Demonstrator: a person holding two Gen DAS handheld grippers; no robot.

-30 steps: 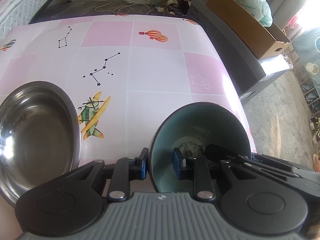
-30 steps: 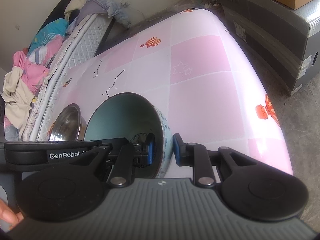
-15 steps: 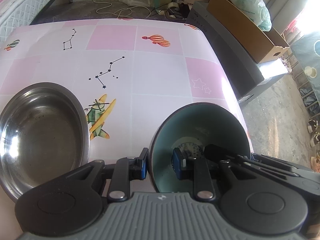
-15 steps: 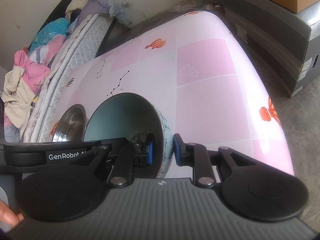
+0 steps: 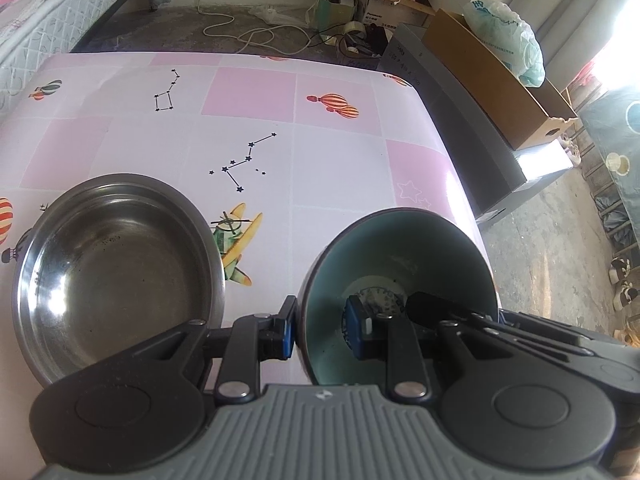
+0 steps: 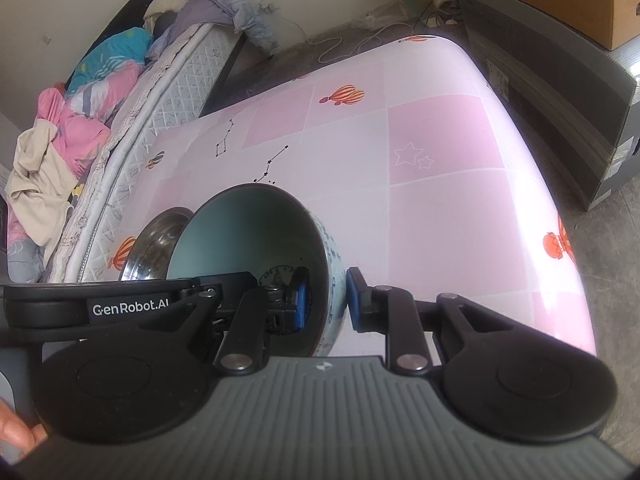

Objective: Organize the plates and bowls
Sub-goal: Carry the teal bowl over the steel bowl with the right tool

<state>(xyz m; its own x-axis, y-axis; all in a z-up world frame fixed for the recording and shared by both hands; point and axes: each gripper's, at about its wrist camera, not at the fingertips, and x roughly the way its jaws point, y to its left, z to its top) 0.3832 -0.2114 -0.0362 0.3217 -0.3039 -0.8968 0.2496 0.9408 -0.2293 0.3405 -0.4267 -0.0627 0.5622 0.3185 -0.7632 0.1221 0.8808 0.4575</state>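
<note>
A ceramic bowl with a teal inside (image 5: 400, 256) is held tilted above the pink table (image 5: 256, 128). My left gripper (image 5: 320, 330) is shut on its left rim, one finger inside and one outside. My right gripper (image 6: 326, 304) is shut on the opposite rim of the same bowl (image 6: 248, 232). A steel bowl (image 5: 116, 272) sits on the table to the left; it also shows in the right wrist view (image 6: 154, 242), partly hidden behind the ceramic bowl.
A mattress with clothes (image 6: 80, 120) lies along the table's left side. Cardboard boxes (image 5: 492, 76) and a dark cabinet (image 5: 460, 128) stand off the table's right edge. Cables and clutter (image 5: 280, 28) lie on the floor beyond the far edge.
Both grippers with the ceramic bowl have drawn back and up a little; more of the steel bowl and the table shows. The grips have not changed.
</note>
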